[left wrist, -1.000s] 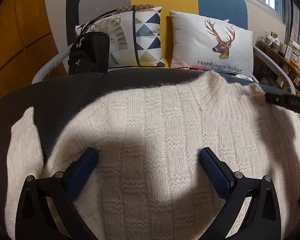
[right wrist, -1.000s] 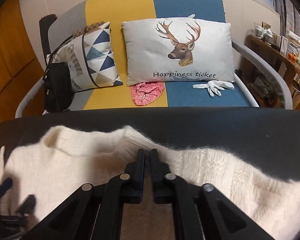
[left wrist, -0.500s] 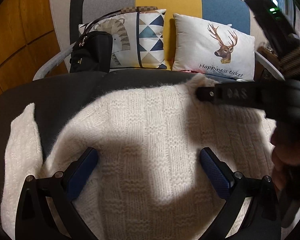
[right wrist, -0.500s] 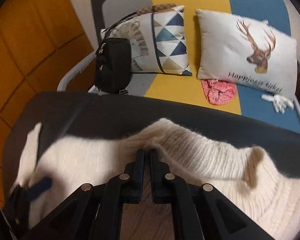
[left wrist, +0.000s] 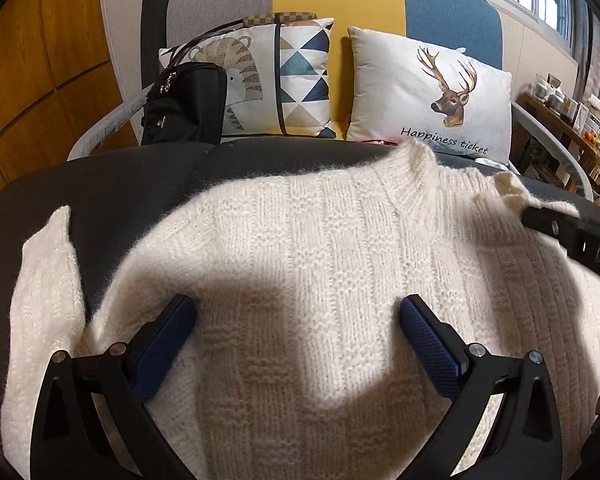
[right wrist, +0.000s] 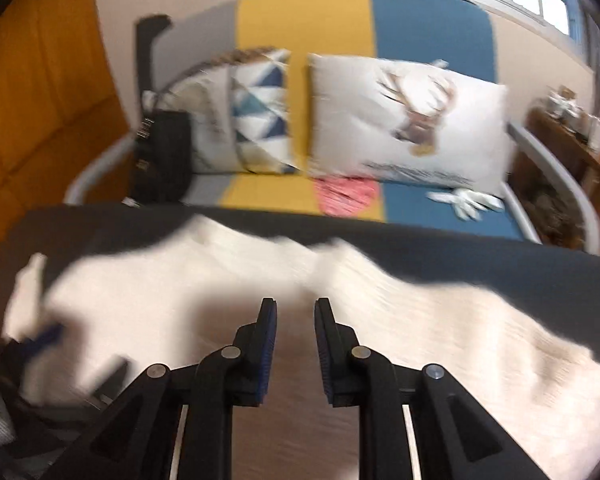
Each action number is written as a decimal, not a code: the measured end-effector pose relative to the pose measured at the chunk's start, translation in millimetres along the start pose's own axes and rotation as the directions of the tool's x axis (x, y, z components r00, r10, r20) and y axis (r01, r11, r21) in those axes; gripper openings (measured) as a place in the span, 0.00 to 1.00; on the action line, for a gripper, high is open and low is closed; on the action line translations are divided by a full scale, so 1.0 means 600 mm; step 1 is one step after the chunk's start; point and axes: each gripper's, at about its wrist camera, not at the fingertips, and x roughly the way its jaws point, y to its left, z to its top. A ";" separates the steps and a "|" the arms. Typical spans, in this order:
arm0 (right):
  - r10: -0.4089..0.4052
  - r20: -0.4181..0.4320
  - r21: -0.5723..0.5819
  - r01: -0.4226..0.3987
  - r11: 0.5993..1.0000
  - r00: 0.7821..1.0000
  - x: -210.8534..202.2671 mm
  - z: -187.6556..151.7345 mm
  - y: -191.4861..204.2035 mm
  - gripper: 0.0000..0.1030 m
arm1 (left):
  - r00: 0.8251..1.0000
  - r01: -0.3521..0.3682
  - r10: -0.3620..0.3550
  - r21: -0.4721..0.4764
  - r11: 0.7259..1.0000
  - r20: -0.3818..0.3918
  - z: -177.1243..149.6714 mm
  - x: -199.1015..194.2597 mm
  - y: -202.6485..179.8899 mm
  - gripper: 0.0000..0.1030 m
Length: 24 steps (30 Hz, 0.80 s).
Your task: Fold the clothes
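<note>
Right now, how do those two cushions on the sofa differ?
The deer cushion is plain white with an antlered head and the words "Happiness ticket"; the triangle cushion has blue and tan triangles beside a striped animal. A black bag leans against the triangle cushion, none against the deer cushion. Both stand upright.

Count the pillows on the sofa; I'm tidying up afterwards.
2: a triangle-patterned pillow behind the black bag, and a deer pillow to its right. Others may be hidden.

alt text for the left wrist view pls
A cream knitted sweater lies spread on a dark grey table, the open left gripper above its middle. Behind stand a white deer-print cushion and a black bag on a sofa.
</note>
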 end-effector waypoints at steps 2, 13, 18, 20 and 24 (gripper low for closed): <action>-0.022 -0.015 0.033 0.022 0.999 1.000 0.014 -0.008 -0.028 0.17 | 1.000 -0.001 0.001 0.000 1.000 0.000 0.000 0.000 0.000 1.00; 0.120 -0.012 0.142 -0.117 0.983 0.993 -0.058 -0.076 0.023 0.19 | 1.000 0.015 -0.015 -0.008 1.000 -0.010 0.003 -0.001 0.002 1.00; 0.125 -0.005 0.115 -0.124 0.986 0.992 -0.087 -0.128 0.077 0.20 | 0.999 0.050 -0.049 0.051 0.997 -0.024 0.000 -0.031 0.003 1.00; 0.071 -0.011 0.070 -0.070 0.995 0.997 -0.087 -0.124 0.092 0.20 | 0.997 0.071 -0.072 0.056 0.996 0.006 -0.009 -0.062 0.016 1.00; 0.031 -0.008 0.034 -0.031 0.999 0.999 -0.084 -0.122 0.104 0.20 | 0.990 0.118 -0.120 0.024 0.993 0.072 -0.023 -0.122 0.073 1.00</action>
